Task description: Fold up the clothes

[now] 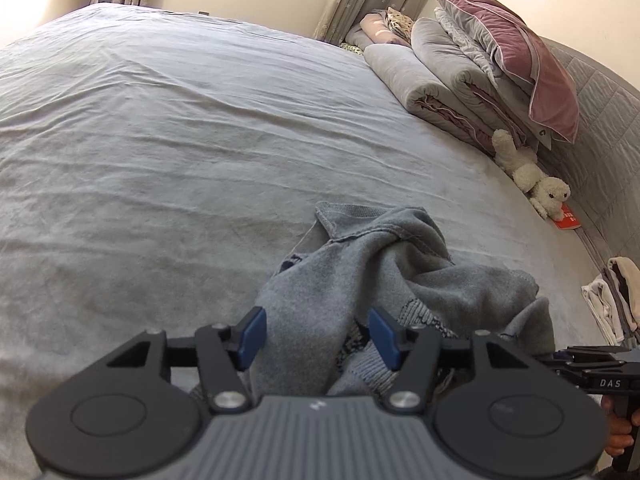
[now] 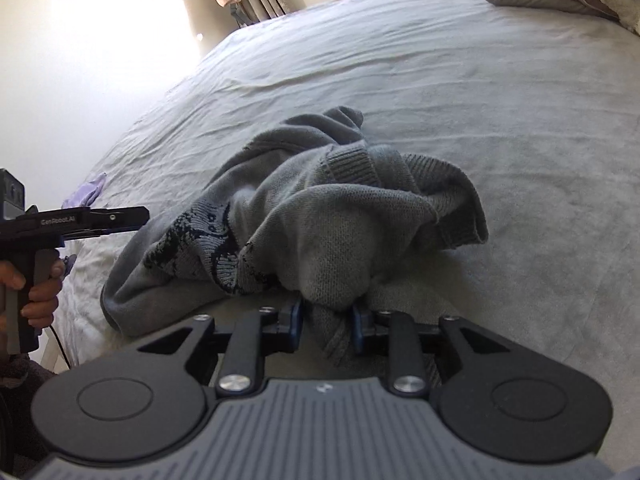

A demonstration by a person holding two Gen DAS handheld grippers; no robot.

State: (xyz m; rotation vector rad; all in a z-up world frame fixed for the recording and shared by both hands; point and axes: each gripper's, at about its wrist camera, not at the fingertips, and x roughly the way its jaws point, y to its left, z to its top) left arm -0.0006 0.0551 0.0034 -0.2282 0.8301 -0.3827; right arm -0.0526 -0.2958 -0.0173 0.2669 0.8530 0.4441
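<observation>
The left gripper (image 1: 318, 338) has its blue pads (image 1: 251, 336) spread apart, with a thick fold of the grey sweater (image 1: 400, 272) lying between them; neither pad looks to press on the cloth, so it reads as released. The right gripper (image 2: 326, 320) has its jaws much closer together with a bunched bit of knit between them. The pads sit tight against that bunch, so it seems to be gripping the sweater, though whether it pinches hard cannot be told.

Just ahead of both tools the sweater (image 2: 320, 208) lies in a crumpled heap on the bed (image 1: 160, 140), with a ribbed hem or cuff turned up on top and a dark woven pattern showing on the side toward the left gripper (image 2: 120, 216). The knit is soft, thick and floppy, and will sag and slide rather than hold a shape.

My judgement is that folding proper has not started: this is the sorting-out step, finding an edge. The next move calls for a fresh hold with the left tool on a hem or shoulder, then drawing the two tools apart to spread the sweater flat.

Beyond, the sheet is pale and lightly wrinkled. Far off to the right of the left tool are rolled grey quilts (image 1: 432, 76), a pink velvety pillow (image 1: 520, 52) and a fluffy white toy (image 1: 528, 172).
</observation>
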